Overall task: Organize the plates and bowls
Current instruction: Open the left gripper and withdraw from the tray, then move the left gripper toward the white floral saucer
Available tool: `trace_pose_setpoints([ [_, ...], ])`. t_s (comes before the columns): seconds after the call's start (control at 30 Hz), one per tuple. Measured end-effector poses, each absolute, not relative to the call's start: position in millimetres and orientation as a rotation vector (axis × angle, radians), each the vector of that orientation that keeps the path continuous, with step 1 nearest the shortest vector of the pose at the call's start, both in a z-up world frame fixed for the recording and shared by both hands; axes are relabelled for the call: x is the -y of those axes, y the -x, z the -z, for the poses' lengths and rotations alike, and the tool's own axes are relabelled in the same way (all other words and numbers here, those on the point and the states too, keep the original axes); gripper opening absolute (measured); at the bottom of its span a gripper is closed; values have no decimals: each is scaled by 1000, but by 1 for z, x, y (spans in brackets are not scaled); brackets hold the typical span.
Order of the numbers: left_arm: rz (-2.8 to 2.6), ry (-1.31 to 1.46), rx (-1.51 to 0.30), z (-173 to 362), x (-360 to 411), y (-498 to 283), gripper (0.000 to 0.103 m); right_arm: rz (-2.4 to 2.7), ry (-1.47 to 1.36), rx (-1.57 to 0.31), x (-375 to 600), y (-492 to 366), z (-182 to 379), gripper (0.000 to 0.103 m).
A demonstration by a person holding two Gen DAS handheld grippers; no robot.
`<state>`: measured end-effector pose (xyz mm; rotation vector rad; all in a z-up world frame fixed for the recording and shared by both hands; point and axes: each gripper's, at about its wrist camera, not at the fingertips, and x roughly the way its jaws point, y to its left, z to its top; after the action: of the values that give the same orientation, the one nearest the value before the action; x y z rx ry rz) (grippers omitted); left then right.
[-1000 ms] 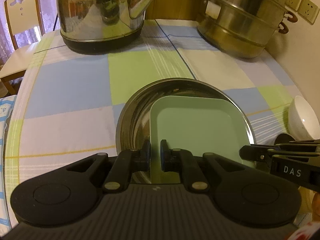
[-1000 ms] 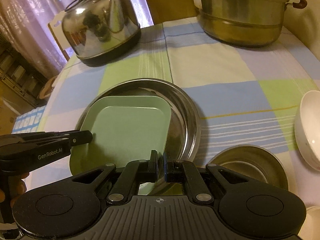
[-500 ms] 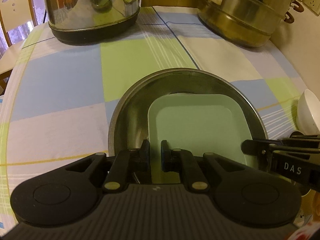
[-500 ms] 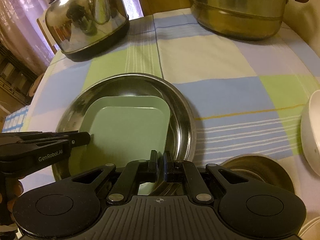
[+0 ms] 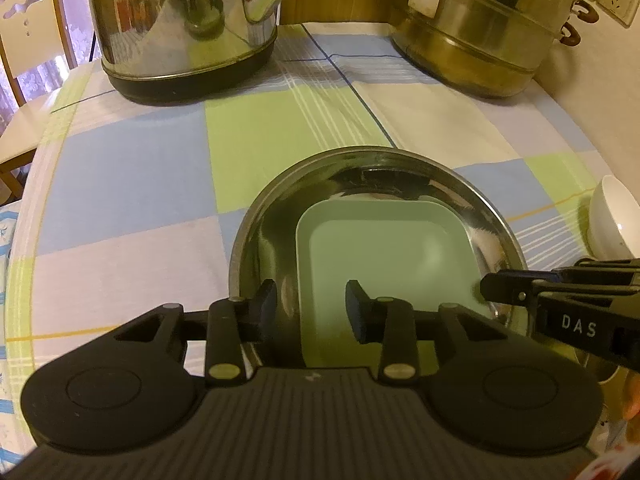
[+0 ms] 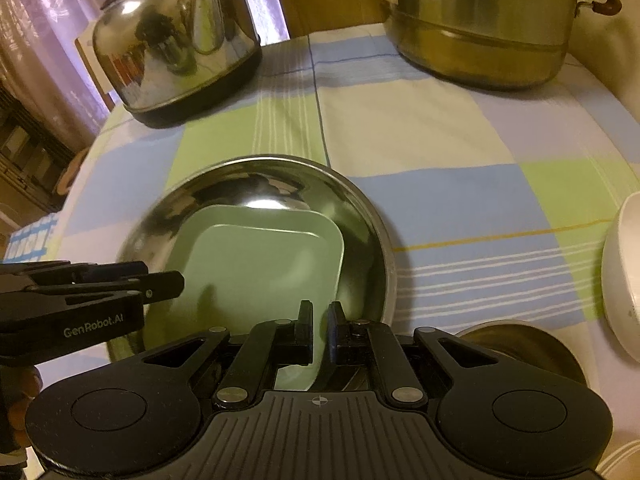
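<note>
The green square plate [image 5: 384, 264] lies inside the round steel plate [image 5: 280, 216], which rests on the checked tablecloth [image 5: 128, 184]. In the left wrist view the green plate sits toward the 3 o'clock side of the steel plate, with bare steel showing from 9 to 12 o'clock.

Left gripper [image 5: 312, 306]: the jaws have just been opening and now stand apart. The near-left edge of the green plate lies in the gap between the pads, but neither pad presses on it. In the right wrist view this gripper [image 6: 176, 284] enters from 9 o'clock, its tip over the left edge of the green plate.

Right gripper [image 6: 320, 330]: the jaws are nearly together, with a thin gap. The near edge of the green plate runs into that gap; the frames do not show clearly whether the pads still press on it. In the left wrist view this gripper [image 5: 486, 290] enters from 3 o'clock at the right rim of the steel plate.

Other items on the tablecloth:
- Steel kettle [image 5: 184, 28] at 11 o'clock, well apart from the plates.
- Steel steamer pot [image 5: 480, 32] at 1 o'clock.
- White bowl [image 6: 622, 276] at 3 o'clock in the right wrist view.
- Small steel bowl [image 6: 520, 346] just beside the steel plate, at 4 o'clock in the right wrist view.

A wooden chair [image 5: 28, 20] stands beyond the table at 10 o'clock.
</note>
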<state>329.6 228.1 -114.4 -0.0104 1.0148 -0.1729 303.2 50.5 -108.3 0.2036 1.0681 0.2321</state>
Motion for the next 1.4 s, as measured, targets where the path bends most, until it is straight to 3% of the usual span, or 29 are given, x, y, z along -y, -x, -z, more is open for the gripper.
trace_pose_setpoints([
  [0.1,177,18,-1013,107,-228,-324,42,-236,-215,-1060,-49,-299,103,20],
  [0.17,181,12,-1021,103,-228,-319,45,-233,-225,-1045,-46,-294,98,44],
  [0.27,181,4,-1019,96,-226,-311,54,-232,-230,-1023,-44,-287,88,53],
  [0.37,170,-21,-1006,89,-223,-302,61,-228,-241,-1014,-40,-279,79,55],
  [0.43,160,-36,-997,84,-222,-295,71,-226,-253,-1005,-35,-272,73,56],
  [0.67,146,-8,-997,72,-219,-270,83,-216,-282,-1005,-20,-246,60,59],
  [1.0,117,21,-973,55,-210,-227,90,-255,-261,-1023,-11,-206,52,60],
  [1.4,73,54,-984,43,-194,-177,90,-309,-236,-1044,9,-161,45,61],
])
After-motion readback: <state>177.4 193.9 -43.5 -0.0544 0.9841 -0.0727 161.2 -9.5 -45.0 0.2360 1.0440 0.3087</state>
